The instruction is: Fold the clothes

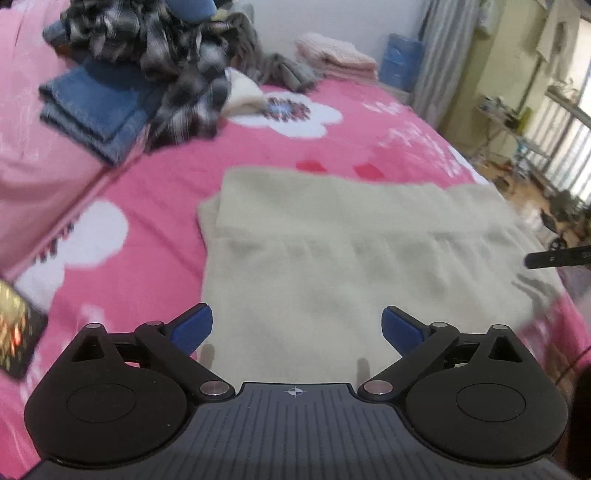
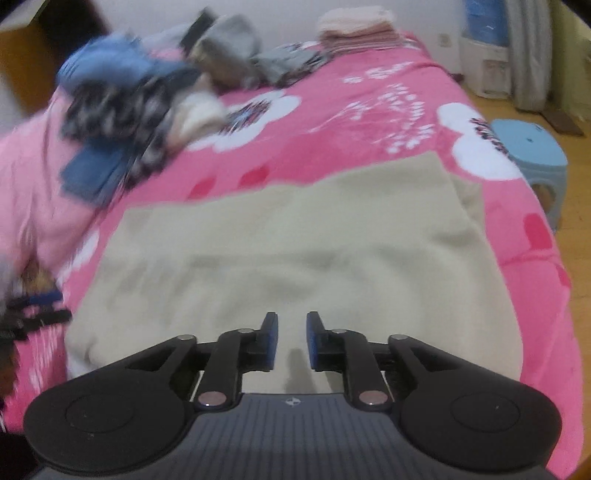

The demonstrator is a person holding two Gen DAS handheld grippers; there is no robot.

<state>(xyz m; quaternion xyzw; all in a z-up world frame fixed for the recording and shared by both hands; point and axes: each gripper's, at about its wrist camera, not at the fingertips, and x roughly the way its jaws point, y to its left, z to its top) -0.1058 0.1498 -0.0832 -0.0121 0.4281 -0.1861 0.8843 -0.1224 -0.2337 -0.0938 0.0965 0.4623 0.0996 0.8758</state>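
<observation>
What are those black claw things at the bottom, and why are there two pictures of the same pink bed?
They are grabbing tools that a person holds, one in each hand, each with a camera looking along its fingers. One picture comes from the left gripper, wide open; the other from the right gripper, open only a little. Neither holds anything. On the pink bed cover lies a folded beige garment. Behind it sits a messy clothes pile, and a folded pink stack.

The beige garment (image 1: 332, 266) in mid-frame looks like soft matt knit cloth with a ribbed band, the pink bedspread (image 1: 155, 206) under it fleecy, and the folded jeans (image 1: 99, 110) upper left coarse denim.
</observation>
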